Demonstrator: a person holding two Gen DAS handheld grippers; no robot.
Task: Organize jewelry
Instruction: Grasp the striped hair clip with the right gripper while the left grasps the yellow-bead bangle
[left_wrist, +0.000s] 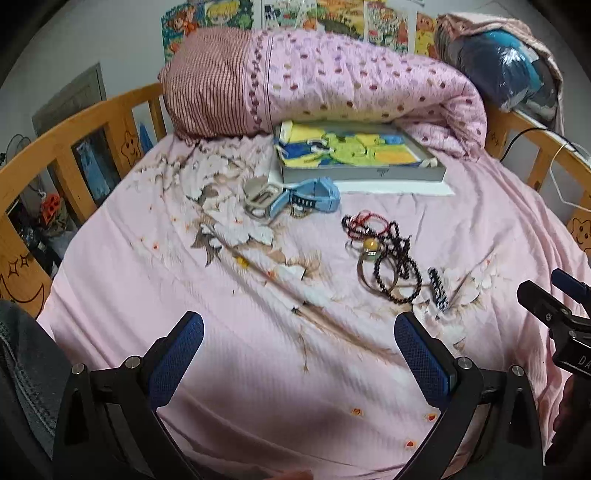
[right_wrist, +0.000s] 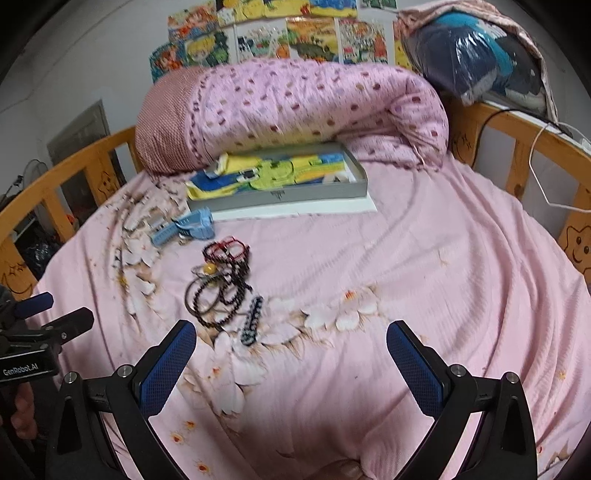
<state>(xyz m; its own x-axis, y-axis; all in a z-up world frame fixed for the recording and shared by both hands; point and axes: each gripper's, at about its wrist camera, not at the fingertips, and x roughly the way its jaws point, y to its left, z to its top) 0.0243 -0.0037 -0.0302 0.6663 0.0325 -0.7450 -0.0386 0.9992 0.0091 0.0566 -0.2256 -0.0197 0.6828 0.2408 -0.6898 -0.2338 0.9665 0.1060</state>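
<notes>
A tangle of jewelry (left_wrist: 384, 254) lies on the pink bed sheet: dark bead bracelets, red cords, a metal bangle and a yellow bead. The same jewelry pile (right_wrist: 221, 284) shows in the right wrist view. A black-and-white hair clip (left_wrist: 438, 288) lies beside it. Two blue watches (left_wrist: 295, 197) rest near a grey tray box (left_wrist: 364, 173) lined with a yellow, green and blue cloth. My left gripper (left_wrist: 299, 339) is open, hovering short of the pile. My right gripper (right_wrist: 291, 347) is open too, with the hair clip (right_wrist: 252, 321) just beyond its left finger.
A rolled pink quilt (left_wrist: 332, 88) lies behind the tray box. Wooden bed rails (left_wrist: 74, 147) ring the mattress. A bagged dark bundle (right_wrist: 476, 55) sits on the right rail, with cables (right_wrist: 535, 155) trailing down. White paper (right_wrist: 295, 210) lies under the box.
</notes>
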